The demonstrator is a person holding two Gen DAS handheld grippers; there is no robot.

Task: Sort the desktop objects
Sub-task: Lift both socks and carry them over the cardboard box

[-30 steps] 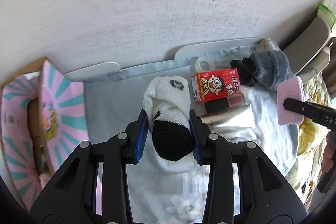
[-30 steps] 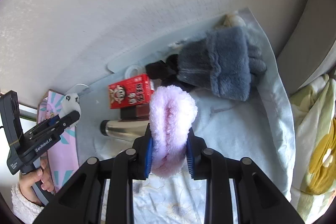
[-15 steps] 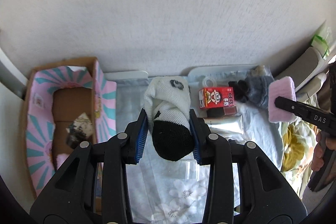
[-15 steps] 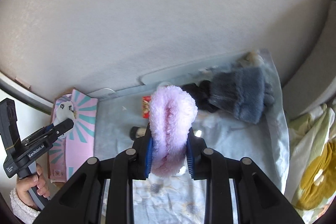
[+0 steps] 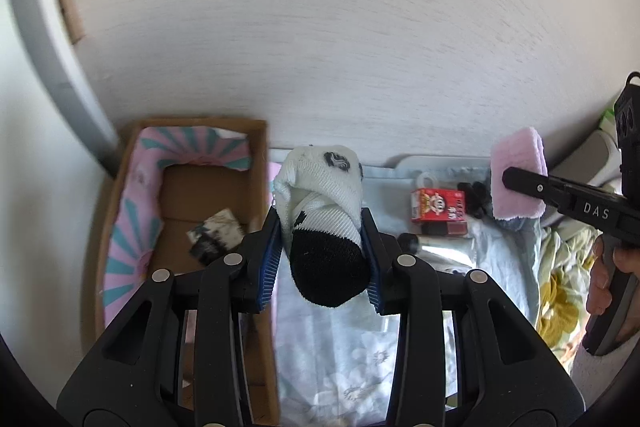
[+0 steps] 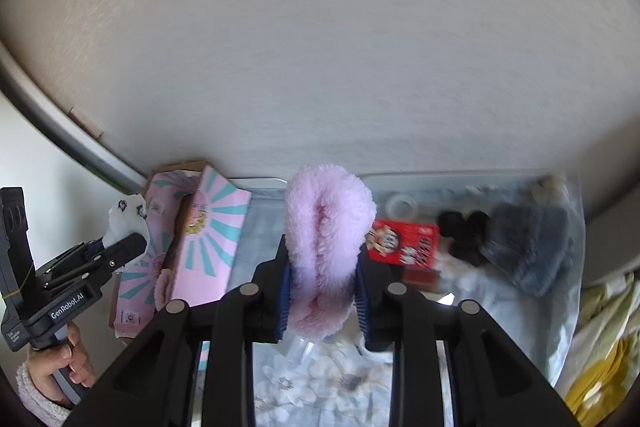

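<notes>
1. Left gripper (image 5: pixel 324 263) has its blue-padded fingers pinched narrow on a rolled white-and-black knit sock (image 5: pixel 320 203); the sock is off the table, up in the air beside the box.
2. Right gripper (image 6: pixel 322 291) is clamped the same way on a fluffy pale-pink plush sock (image 6: pixel 326 247), also lifted clear of the table.
3. Open cardboard box with pink-and-teal sunburst flaps (image 5: pixel 132 211) sits at the left end of the table, against the wall. It holds one dark crumpled item (image 5: pixel 216 237), too blurred to name.
4. Left on the floral-print tablecloth (image 6: pixel 320 387): red printed snack carton (image 6: pixel 404 239), grey fuzzy glove (image 6: pixel 532 247), small black fabric item (image 6: pixel 460 231), clear tape ring (image 6: pixel 400 206), silver metal cylinder (image 5: pixel 444 251) lying on its side in front of the carton.
5. Progress judgement: early to mid. At least one thing is boxed, two socks are in transit, and about five items are untouched.
6. Likely next: drop both socks in the box, if that is their bin; the sorting rule is not shown.
</notes>
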